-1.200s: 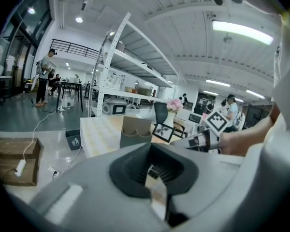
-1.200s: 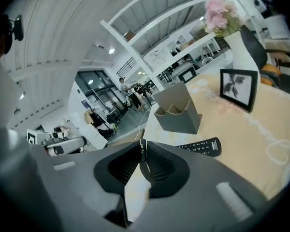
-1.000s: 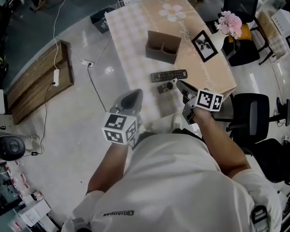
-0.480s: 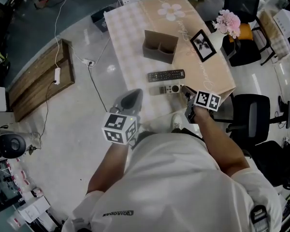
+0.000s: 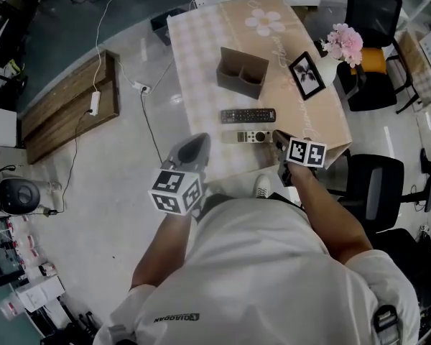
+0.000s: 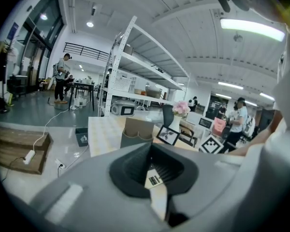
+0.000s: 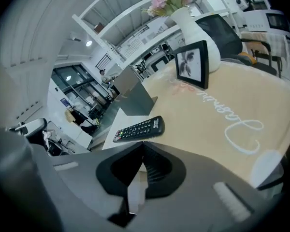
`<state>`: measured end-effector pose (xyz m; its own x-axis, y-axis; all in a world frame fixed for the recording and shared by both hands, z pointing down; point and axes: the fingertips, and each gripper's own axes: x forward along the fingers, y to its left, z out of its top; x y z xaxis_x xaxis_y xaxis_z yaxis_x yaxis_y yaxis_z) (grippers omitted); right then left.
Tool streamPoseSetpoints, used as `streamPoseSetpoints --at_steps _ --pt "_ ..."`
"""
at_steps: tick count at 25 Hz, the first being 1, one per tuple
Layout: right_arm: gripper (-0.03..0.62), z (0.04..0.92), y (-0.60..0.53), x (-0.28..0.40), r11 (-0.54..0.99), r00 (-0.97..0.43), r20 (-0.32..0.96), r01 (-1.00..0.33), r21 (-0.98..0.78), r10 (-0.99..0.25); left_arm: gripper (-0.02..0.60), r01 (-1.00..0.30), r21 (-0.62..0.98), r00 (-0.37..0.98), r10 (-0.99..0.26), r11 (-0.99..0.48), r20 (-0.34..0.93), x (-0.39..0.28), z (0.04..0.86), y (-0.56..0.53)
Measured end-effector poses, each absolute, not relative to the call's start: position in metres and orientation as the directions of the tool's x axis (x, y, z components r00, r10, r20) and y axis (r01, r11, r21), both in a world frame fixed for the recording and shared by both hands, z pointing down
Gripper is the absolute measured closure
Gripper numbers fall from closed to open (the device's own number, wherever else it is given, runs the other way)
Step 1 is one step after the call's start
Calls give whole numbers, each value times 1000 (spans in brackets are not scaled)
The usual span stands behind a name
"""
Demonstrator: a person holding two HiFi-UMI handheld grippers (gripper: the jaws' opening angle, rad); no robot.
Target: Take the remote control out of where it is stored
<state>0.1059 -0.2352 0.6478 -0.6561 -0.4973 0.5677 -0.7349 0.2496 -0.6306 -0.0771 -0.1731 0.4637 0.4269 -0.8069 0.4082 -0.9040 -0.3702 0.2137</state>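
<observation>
the table's [image 5: 201,56] checked left strip lies bare. mid-table stands a cardboard holder [image 5: 241,72], with a picture frame [image 5: 307,75] just to its right. bare cloth separates both from a black remote [image 5: 248,115] and a grey remote [image 5: 247,136] nearer the front edge.

remotes: 2 — grey remote [image 5: 246,136] at the right claw's [image 5: 278,136] tip, black remote [image 5: 248,115] just beyond | holder box [image 5: 242,71]: 1 — farther ahead | photo frame [image 5: 307,75]: 1 | flower vase [image 5: 343,45]: 1 | claws: 2, counting the left claw [image 5: 198,142]

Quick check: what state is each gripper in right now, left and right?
Left gripper: closed, nothing between the jaws.
Right gripper: jaws have just closed, now shut, nothing between them.
</observation>
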Motion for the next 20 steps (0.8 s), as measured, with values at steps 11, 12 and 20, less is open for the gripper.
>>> streamPoseSetpoints --at_steps 11,12,20 --pt "591 542 -203 71 679 -869 362 -491 -547 -337 577 -942 196 325 -882 -272 342 -53 431 -150" --pt "591 533 -199 69 693 -883 343 -466 -551 -321 577 -945 193 318 -886 -266 337 -52 427 -146" --pt "591 487 -175 61 760 -914 259 -404 -509 -312 577 -944 192 322 -883 -269 341 -48 419 -121"
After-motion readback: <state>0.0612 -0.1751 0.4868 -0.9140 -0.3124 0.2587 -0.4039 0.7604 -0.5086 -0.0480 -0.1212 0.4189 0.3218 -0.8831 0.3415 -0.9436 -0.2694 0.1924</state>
